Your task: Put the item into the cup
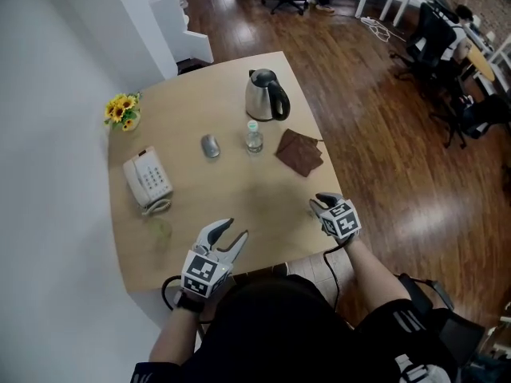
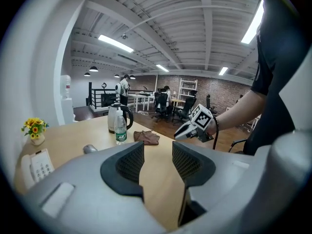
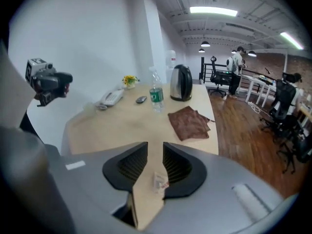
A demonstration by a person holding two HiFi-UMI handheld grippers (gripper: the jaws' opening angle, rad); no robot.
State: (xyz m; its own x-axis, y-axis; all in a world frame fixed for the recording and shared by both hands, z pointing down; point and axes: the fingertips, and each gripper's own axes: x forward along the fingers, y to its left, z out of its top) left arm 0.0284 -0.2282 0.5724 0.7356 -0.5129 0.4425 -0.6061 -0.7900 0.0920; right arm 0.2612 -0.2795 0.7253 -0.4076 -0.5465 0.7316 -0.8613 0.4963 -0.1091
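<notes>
Pale wood table (image 1: 239, 194): it was mostly bare across its near half, so I had an open path from right to left.
Right gripper (image 3: 155, 146): its jaws were parted a little, with wood showing between them and nothing clamped.
Small packet (image 3: 160, 181): I took this to be the item. It lay flat at the near right edge of the table, low in the right gripper's gap and close against its right-hand jaw. I couldn't tell whether it touched.
Left gripper (image 2: 158, 146): its jaws were wider apart and empty. It was held at the near edge, between the cup and the right gripper.
Clear cup (image 1: 160, 231): it stood at the near left, just near of the phone (image 1: 148, 179), faint and easy to lose against the wood.
Grasp: I judged that a flat packet needed the jaw tips brought down to the wood and centred on it before closing, or it would skid sideways.
Carry: I would keep along the near edge, well clear of the bottle (image 1: 253, 136) and the brown cloth (image 1: 299, 152).
Release: I would open only with the packet over the cup's mouth. The left gripper could steady the cup, which I judged to be light.
</notes>
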